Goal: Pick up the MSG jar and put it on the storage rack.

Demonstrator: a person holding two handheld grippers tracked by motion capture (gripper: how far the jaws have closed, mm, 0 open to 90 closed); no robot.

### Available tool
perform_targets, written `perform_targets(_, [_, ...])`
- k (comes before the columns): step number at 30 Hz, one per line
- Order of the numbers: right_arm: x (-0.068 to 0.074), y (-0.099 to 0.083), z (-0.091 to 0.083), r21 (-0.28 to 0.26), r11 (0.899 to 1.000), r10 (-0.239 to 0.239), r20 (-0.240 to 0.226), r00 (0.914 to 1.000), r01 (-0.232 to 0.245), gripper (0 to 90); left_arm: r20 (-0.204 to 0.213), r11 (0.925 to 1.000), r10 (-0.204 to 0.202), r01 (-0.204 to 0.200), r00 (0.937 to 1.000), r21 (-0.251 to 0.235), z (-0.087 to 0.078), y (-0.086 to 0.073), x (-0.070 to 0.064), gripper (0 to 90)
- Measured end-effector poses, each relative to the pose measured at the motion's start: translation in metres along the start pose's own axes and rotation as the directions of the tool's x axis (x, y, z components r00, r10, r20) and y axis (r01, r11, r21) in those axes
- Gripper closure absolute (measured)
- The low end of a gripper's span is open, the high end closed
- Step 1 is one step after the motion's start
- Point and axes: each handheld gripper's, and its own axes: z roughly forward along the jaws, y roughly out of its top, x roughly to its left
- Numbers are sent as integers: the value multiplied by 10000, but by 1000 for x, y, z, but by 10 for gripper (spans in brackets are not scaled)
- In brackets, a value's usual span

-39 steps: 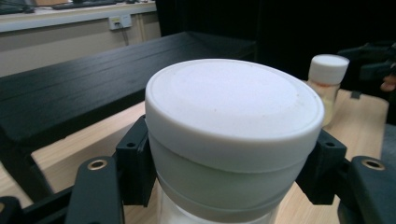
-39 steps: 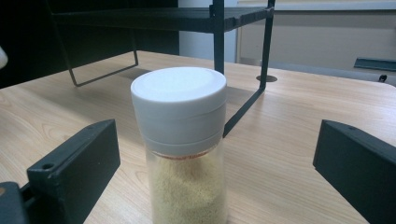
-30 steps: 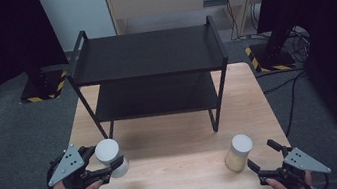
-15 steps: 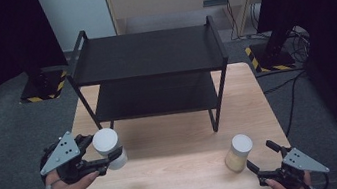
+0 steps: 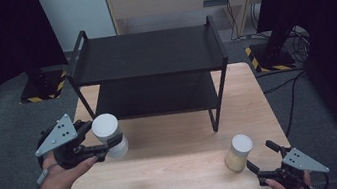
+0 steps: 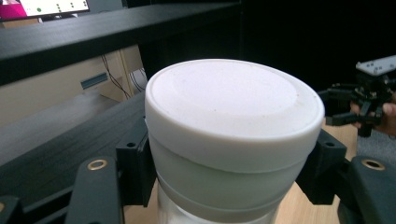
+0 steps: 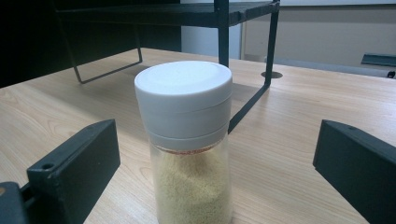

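Two jars: one is held, one is waiting.
High view: the white-lidded jar [image 5: 108, 135] has been lifted off the table [image 5: 177, 169] by the left gripper [image 5: 94, 145], so the black shelf rack [image 5: 151, 56] is probably next.
Left gripper view: the jar's lid [image 6: 233, 107] is squeezed between both jaws.
Right gripper view: the jar of yellow grains [image 7: 187, 140] is stood on the table between wide-open jaws, not touched.

Light wooden rectangular table [image 5: 181, 158] carries everything. On its far half stands a black metal 2-tier shelf rack [image 5: 147, 52], legs on the tabletop, both tiers bare. Near right on the wood stands a clear jar with a white lid and yellowish grains [image 5: 238, 153], upright, apart from the rack's near right leg. A small round hole [image 7: 272, 74] in the tabletop lies past that leg.
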Motion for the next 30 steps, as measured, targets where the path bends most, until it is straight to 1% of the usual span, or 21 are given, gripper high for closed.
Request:
perform_targets(2, [0, 0, -1, -6, 10000, 11, -8, 10000, -11, 11, -18, 10000, -4, 4, 10000, -61, 1, 6, 3, 331])
perform_targets(4, [-1, 0, -1, -36, 10000, 47, 0, 10000, -47, 12, -14, 9999, -15, 15, 10000, -99, 1, 8, 4, 331])
perform_targets(7, [-1, 0, -2, -60, 10000, 77, 10, 10000, -77, 12, -112, 9997, 187, -188, 9998, -132, 0, 20, 4, 331])
perform_targets(8, [-1, 0, -2, -60, 10000, 77, 10, 10000, -77, 12, -112, 9997, 187, -188, 9998, -132, 0, 20, 4, 331])
perform_targets(9, [-1, 0, -2, -52, 10000, 85, 4, 10000, -85, 12, -109, 9996, 127, -130, 9999, -237, -1, 26, 5, 331])
perform_targets(10, [-1, 0, -2, -52, 10000, 85, 4, 10000, -85, 12, -109, 9996, 127, -130, 9999, -237, -1, 26, 5, 331])
perform_targets(11, [-1, -1, -2, -49, 9999, 107, 3, 9999, -107, 12, -122, 9995, 110, -113, 9999, -283, -2, 32, 6, 331])
perform_targets(13, [-1, -1, -2, -37, 9999, 128, -9, 9999, -128, 12, -127, 9995, 103, -107, 9999, -306, -2, 35, 7, 331])
perform_targets(15, [-1, -1, -2, -26, 9999, 126, -20, 9999, -126, 13, -64, 9992, 73, -76, 10000, -390, -3, 43, 9, 331])
perform_targets(16, [-1, -1, -2, -26, 9999, 126, -20, 9999, -126, 13, -64, 9992, 73, -76, 10000, -390, -3, 43, 9, 331])
perform_targets(17, [-2, -1, -2, -36, 9999, 134, -18, 9999, -134, 13, -54, 9990, 139, -141, 9999, -415, -3, 49, 10, 331])
perform_targets(18, [-2, -1, -2, -36, 9999, 139, -19, 9999, -139, 13, -54, 9990, 139, -141, 9999, -415, -3, 49, 10, 331])
perform_targets(19, [-2, -1, -2, -35, 9999, 147, -15, 9999, -147, 13, -49, 9989, 161, -163, 9999, -449, -3, 55, 12, 331])
perform_targets(21, [-2, -1, -2, -27, 9998, 182, -26, 9998, -182, 13, -31, 9986, 152, -153, 9999, -504, -2, 62, 14, 331])
perform_targets(22, [-2, -1, -2, -27, 9998, 182, -26, 9998, -182, 13, -31, 9986, 152, -153, 9999, -504, -2, 62, 14, 331])
perform_targets(23, [-1, -1, -2, -21, 9998, 183, -42, 9998, -183, 13, -25, 9985, 173, -174, 9998, -516, -1, 68, 16, 331])
perform_targets(24, [-1, -1, -1, -26, 9998, 194, -51, 9998, -194, 13, -25, 9985, 173, -174, 9998, -516, -1, 68, 16, 331])
perform_targets(25, [-2, -1, -1, -24, 9998, 190, -56, 9998, -190, 13, -32, 9983, 241, -242, 9997, -529, 0, 75, 18, 331])
perform_targets(26, [-2, -1, -1, -26, 9998, 196, -58, 9998, -196, 14, -22, 9981, 244, -245, 9997, -558, 1, 78, 19, 331])
perform_targets(27, [-2, -1, -1, -27, 9998, 207, -59, 9998, -207, 13, -22, 9981, 244, -245, 9997, -558, 1, 78, 19, 331])
perform_targets(30, [-2, -2, -2, -34, 9997, 231, -57, 9997, -232, 14, 42, 9976, 227, -224, 9997, -651, 4, 87, 23, 331])
